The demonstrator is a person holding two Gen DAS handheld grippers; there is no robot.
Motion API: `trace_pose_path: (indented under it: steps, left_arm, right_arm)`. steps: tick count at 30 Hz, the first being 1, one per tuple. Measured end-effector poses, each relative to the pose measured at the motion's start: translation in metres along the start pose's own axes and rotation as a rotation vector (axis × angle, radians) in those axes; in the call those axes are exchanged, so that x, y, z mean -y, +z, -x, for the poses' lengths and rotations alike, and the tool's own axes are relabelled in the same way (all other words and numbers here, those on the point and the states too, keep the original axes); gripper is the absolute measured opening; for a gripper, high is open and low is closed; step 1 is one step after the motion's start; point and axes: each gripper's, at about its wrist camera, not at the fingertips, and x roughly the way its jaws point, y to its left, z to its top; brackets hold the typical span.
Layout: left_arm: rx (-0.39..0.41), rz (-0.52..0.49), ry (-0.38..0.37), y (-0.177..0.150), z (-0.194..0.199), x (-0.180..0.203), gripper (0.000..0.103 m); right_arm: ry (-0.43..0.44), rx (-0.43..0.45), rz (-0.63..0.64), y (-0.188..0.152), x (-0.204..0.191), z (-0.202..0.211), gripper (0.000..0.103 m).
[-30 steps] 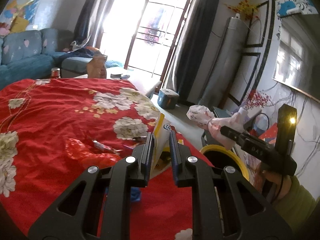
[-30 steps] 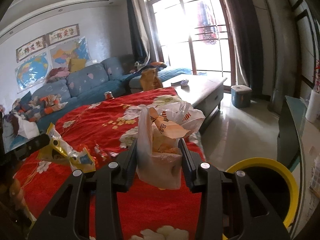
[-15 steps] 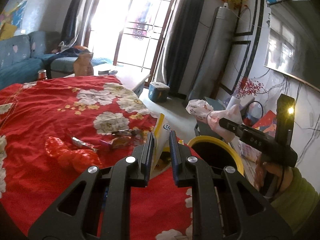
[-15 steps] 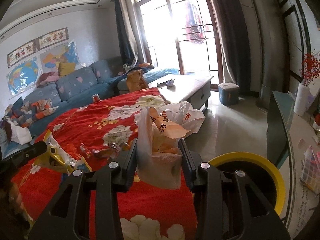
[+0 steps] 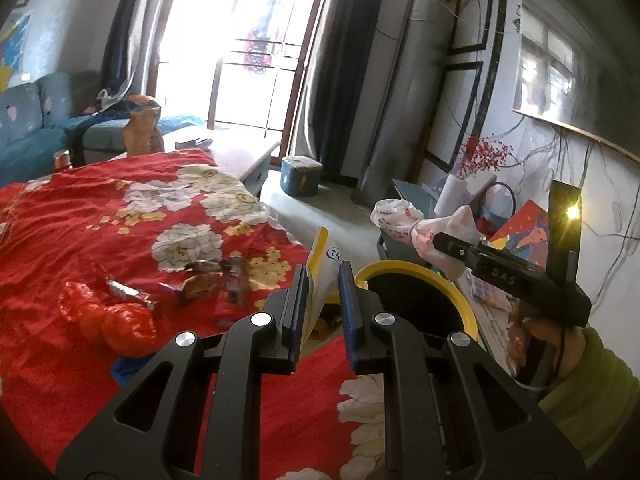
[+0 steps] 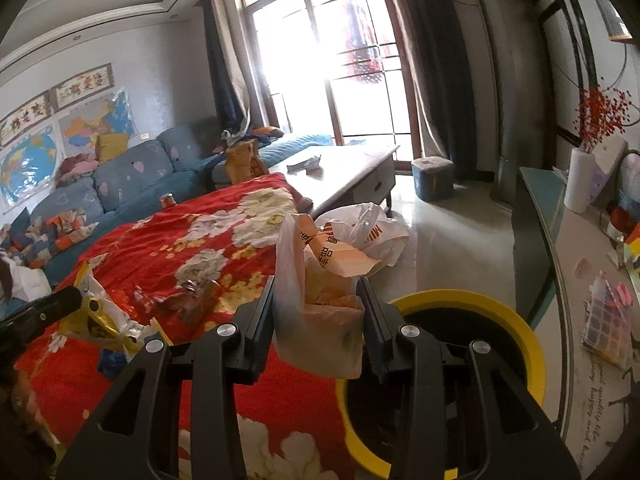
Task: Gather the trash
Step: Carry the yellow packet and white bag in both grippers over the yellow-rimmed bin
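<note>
Tongs grip yellow wrapper | red floral cloth | yellow-rimmed bin

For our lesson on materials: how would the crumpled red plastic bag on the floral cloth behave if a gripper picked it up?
The red plastic bag looks thin and crumpled, so probably floppy and very light. Its glossy film may slip between pads. It lies slumped on the cloth, so it is unlikely to roll.

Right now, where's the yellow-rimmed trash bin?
The yellow-rimmed trash bin sits on the floor at the red bedspread's edge, low and right in both wrist views, just beyond the white plastic bag in the right gripper.
</note>
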Motion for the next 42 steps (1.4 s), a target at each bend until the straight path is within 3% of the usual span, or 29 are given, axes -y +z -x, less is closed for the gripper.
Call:
trace_pose_path:
  steps: [29, 42]
  left_arm:
    - [-0.091, -0.169, -0.085, -0.005, -0.072, 0.077, 0.011]
    - [-0.144, -0.194, -0.094, -0.013, -0.115, 0.099, 0.011]
  right_arm:
    - [-0.088, -0.029, -0.136, -0.023, 0.073, 0.008, 0.038]
    - [-0.107, -0.070, -0.195, -0.037, 0.108, 0.004, 0.038]
